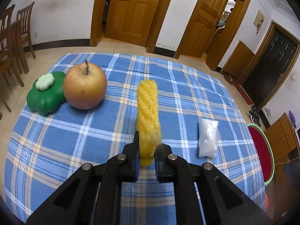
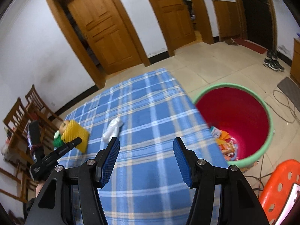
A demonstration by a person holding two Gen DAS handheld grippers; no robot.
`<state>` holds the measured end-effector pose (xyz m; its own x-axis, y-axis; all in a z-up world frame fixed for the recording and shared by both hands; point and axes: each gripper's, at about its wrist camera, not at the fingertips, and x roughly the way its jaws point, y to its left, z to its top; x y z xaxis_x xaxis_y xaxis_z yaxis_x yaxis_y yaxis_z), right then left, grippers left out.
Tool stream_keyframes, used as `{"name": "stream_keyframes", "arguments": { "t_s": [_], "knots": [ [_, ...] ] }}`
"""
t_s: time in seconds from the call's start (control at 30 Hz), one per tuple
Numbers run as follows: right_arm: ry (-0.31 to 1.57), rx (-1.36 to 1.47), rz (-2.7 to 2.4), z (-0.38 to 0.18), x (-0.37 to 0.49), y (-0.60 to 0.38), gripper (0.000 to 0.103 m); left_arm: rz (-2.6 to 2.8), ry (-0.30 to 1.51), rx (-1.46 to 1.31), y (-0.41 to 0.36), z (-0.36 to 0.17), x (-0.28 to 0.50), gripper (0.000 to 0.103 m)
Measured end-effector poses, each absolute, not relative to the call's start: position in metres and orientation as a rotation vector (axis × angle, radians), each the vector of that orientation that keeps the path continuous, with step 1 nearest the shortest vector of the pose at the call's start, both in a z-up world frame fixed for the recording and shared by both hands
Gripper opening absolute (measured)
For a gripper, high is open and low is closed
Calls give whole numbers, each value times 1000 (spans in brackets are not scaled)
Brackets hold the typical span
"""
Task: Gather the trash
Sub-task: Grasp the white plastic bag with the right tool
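The yellow foam net (image 1: 148,116) is pinched at its near end between the pads of the left gripper (image 1: 147,156), clenched tight on it, with the rest of it sticking out forward over the blue checked tablecloth (image 1: 75,140). This looks like the carry step: the net is grasped and must next travel right to the red bin (image 2: 236,112) beside the table, already holding scraps. A white plastic packet (image 1: 208,137) still lies on the cloth. The right gripper (image 2: 146,159) hangs released and empty. An apple (image 1: 85,86) and green flower-shaped box (image 1: 46,93) sit apart.

Apple (image 1: 85,86) touching green clover box (image 1: 46,93); chairs (image 1: 13,43) nearby.
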<state>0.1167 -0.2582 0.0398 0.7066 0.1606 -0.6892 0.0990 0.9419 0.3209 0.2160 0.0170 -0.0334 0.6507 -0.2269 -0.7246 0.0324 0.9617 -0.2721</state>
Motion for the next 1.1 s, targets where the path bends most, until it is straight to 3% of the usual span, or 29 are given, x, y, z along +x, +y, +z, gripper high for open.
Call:
{"name": "stream_keyframes", "arguments": {
  "t_s": [0.57,0.9,1.1],
  "knots": [
    [930,215,119,-27,215,-166,60,-172,859,-366,40,-47,217,11],
    [953,224,102,-44,228,-159,39,-175,868,-394,45,-49,218,11],
    [926,231,91,-46,226,-160,33,-190,858,-398,45,-47,217,11]
  ]
}}
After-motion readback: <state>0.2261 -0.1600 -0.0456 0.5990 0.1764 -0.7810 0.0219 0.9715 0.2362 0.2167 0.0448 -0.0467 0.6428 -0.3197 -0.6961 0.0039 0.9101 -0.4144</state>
